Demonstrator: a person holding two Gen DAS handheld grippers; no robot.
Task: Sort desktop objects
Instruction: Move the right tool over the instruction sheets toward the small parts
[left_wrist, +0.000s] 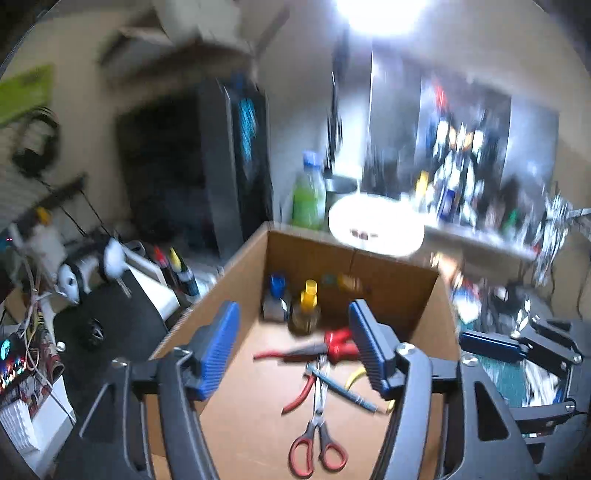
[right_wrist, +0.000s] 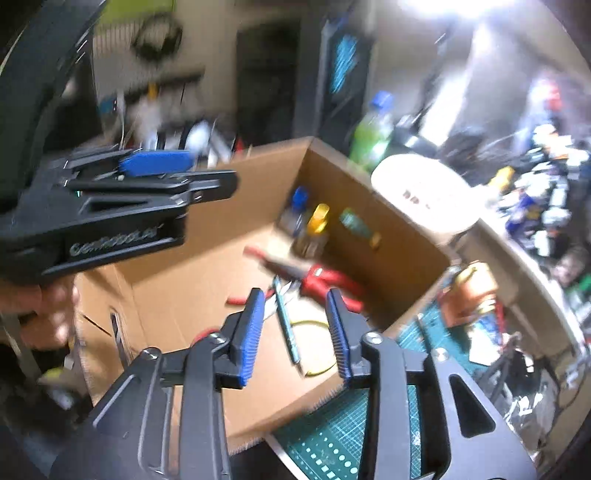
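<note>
**Both grippers empty over the box**

My landmark is the cardboard box (left_wrist: 325, 254). I've got the left gripper (left_wrist: 293, 345) over its near edge, jaws spread wide, nothing between the 2 blue pads. The right gripper (right_wrist: 295, 334) hangs over the box's near-right corner, jaws likewise apart and empty.

Count inside the box, as far as the blur allows:
- 3 small bottles at the far wall: 1 w/ blue cap (left_wrist: 276, 299), 1 w/ yellow cap (left_wrist: 306, 308), and 1 greenish (right_wrist: 360, 225) lying tilted against the wall.
- 1 pr red-handled scissors (left_wrist: 318, 435) on the floor, nearest me.
- 1 red-handled pliers (left_wrist: 332, 347) mid-floor, in front of the bottles.
- 1 teal pen (left_wrist: 341, 387) crossing the scissors' blades.
- 1 yellow wire loop (right_wrist: 314, 347), right side of the floor.

Outside: 1 green drink bottle (left_wrist: 309, 192) behind the far wall, 1 white round lid (left_wrist: 375, 225) at the far-right rim, green cutting mat (right_wrist: 332, 435) under the box's near-right corner.
</note>
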